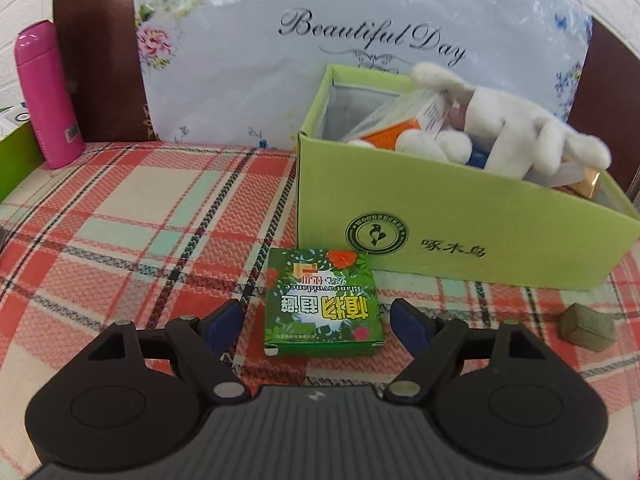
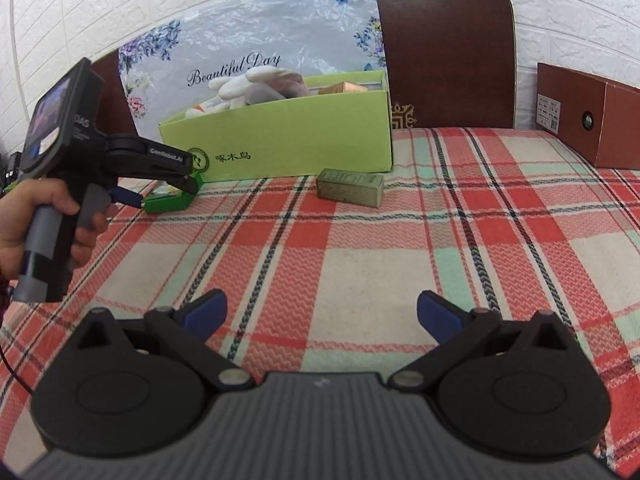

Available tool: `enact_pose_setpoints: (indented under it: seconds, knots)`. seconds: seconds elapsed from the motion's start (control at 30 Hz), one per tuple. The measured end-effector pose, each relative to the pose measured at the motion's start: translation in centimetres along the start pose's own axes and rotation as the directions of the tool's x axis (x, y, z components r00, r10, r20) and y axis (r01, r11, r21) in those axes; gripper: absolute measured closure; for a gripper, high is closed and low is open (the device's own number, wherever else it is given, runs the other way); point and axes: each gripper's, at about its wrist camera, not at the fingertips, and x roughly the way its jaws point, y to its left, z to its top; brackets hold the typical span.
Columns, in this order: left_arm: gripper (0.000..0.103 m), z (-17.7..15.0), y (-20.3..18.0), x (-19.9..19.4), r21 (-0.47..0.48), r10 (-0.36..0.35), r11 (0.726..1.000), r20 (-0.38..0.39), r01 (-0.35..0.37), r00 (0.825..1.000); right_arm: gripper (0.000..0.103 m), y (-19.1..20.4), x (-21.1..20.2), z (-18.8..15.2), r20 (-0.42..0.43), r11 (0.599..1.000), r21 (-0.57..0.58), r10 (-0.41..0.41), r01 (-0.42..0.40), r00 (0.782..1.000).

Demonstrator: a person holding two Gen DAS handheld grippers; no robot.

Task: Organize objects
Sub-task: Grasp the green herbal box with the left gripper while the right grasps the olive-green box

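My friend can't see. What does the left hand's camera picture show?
The open left gripper points at a small green leafy box lying on a plaid cloth, with a finger on each side but not touching it. Behind it is a big lime-green box holding a white plush toy, and a pink bottle stands far left.

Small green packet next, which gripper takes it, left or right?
Left. The left gripper is open with the green packet between its fingers, beside the green box. The right gripper is open over bare blanket, well short of it.
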Motion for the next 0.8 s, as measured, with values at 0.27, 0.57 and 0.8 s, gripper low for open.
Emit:
enact_pose_setpoints:
  seconds: [0.27, 0.57, 0.8]
  knots:
    - [0.04, -2.7, 0.7, -2.9, 0.059, -0.12, 0.991, -0.001, 0.12, 0.993, 0.001, -0.8, 3.1, 2.6, 0.008, 0.993, -0.115, 0.027, -0.026, 1.0]
    - [0.04, -5.8, -0.7, -5.9, 0.183, -0.161, 0.969, -0.027, 0.164, 0.987, 0.031, -2.2, 10.0, 7.4, 0.024, 0.949, -0.313, -0.015, 0.022, 1.0]
    - [0.04, -5.9, -0.4, -5.9, 0.173, -0.165, 0.971, -0.023, 0.166, 0.986, 0.081, -1.6, 11.6, 8.1, -0.041, 0.946, -0.324, 0.004, -0.017, 0.999]
